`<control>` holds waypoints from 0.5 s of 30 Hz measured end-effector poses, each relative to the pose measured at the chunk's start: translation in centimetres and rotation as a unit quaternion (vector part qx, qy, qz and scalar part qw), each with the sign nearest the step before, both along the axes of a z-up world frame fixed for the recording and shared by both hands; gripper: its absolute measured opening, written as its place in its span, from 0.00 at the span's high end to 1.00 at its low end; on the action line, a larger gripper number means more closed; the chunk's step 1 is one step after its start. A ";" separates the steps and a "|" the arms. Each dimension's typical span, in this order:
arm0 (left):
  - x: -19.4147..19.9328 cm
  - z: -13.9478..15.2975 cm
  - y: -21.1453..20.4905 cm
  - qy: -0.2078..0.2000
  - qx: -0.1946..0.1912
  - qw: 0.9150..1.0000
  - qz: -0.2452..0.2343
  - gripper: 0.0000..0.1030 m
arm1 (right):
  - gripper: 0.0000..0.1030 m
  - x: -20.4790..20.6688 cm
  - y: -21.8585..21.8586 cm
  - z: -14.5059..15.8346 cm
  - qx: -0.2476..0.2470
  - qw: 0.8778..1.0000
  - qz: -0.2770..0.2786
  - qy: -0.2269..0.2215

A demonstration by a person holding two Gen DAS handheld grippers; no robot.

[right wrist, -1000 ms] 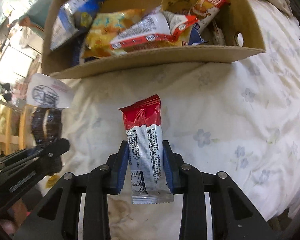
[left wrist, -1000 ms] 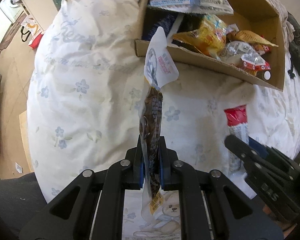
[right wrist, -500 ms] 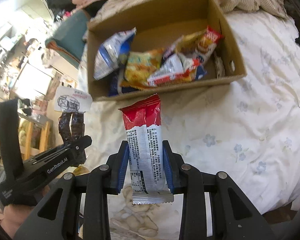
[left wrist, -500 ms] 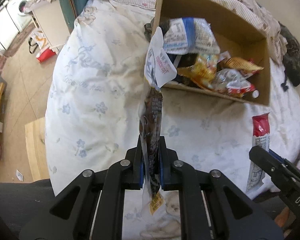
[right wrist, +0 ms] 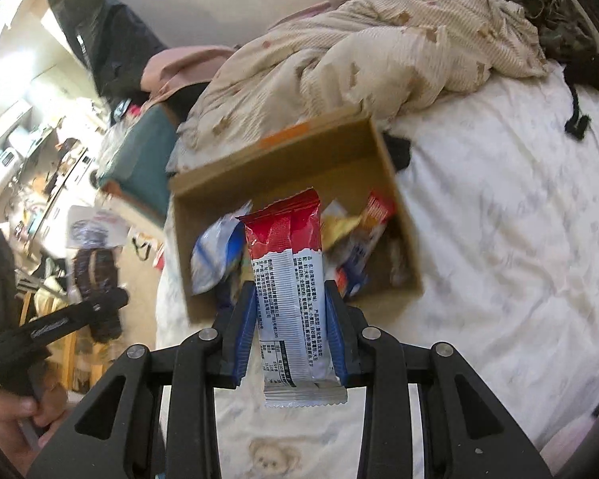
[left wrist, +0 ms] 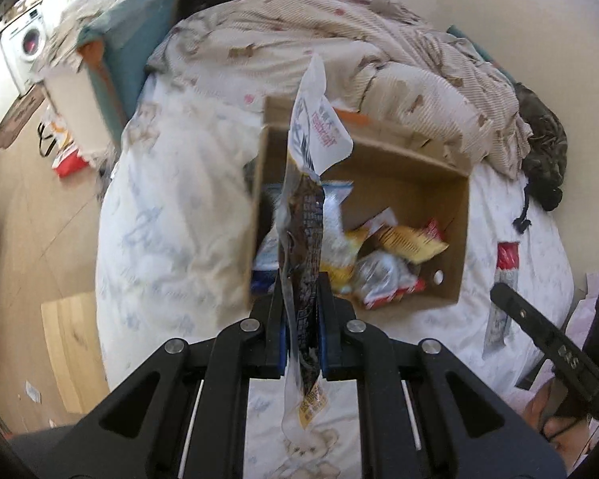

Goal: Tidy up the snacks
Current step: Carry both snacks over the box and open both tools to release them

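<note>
Pointing at box (right wrist: 403,239) | red-white bar (right wrist: 295,295) lengthwise in right claw (right wrist: 291,331)

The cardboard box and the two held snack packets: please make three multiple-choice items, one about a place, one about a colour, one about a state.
1. Where does the cardboard box stand?
A. on the bed
B. on the floor
C. on a shelf

2. What colour is the top of the packet in the right gripper?
A. green
B. red
C. black

3. How is the left gripper?
A. open, holding nothing
B. shut on the dark packet
C. out of view

Answers: 1 A, the floral sheet surrounds it; 2 B, red above white print; 3 B, both fingers press the packet.
</note>
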State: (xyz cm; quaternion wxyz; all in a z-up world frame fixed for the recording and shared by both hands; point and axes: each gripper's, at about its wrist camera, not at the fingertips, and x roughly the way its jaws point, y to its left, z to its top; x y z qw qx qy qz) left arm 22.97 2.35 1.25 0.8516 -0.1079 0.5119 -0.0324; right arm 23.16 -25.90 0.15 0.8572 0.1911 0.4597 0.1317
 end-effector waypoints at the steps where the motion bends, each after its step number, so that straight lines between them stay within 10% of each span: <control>1: 0.7 0.0 -0.6 0.001 0.000 1.000 -0.004 0.91 | 0.67 0.8 -0.2 0.0 -0.001 1.000 -0.002 0.000; 15: 8.6 -5.2 -8.1 0.089 -0.027 0.995 -0.029 0.91 | 0.67 9.6 0.2 -4.9 0.005 0.998 0.005 0.058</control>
